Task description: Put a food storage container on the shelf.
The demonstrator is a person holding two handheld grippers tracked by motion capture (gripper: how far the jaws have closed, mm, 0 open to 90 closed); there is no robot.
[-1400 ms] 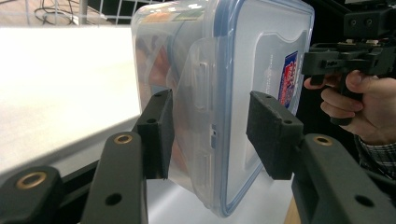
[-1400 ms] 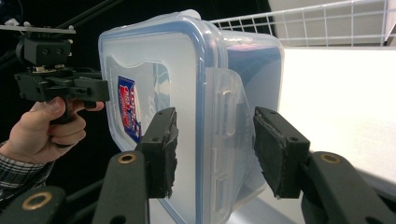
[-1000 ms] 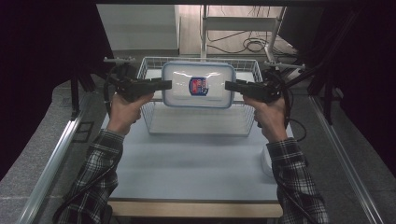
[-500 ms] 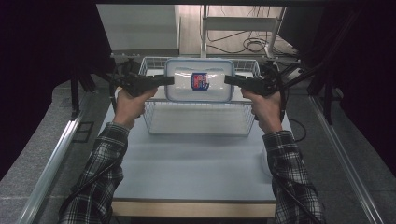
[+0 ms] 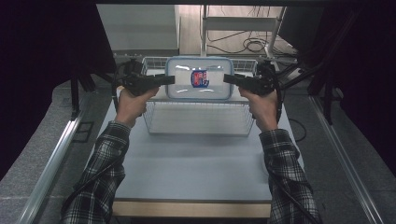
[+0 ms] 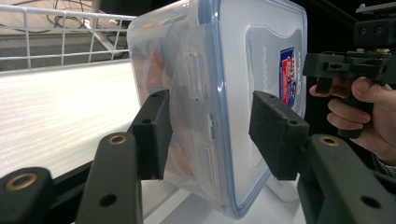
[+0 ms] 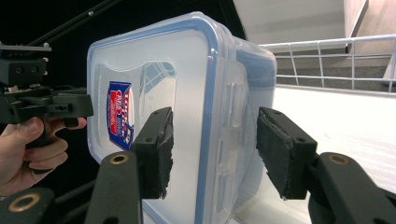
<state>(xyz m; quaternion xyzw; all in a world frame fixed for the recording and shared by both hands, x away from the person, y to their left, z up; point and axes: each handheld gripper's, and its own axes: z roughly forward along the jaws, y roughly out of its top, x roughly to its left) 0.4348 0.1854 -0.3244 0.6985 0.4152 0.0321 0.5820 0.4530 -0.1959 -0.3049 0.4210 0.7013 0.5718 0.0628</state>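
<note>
- Your left tool straddles the left end of the clear box. In the left gripper view one pad touches the box's underside, the other stands off the lid; the jaws have just been opening.
- The box sits over the far part of the wire basket on the counter; reddish contents show, too blurred to name.
- Your right tool straddles the right end, both pads apart from it, jaws just opening.
</note>
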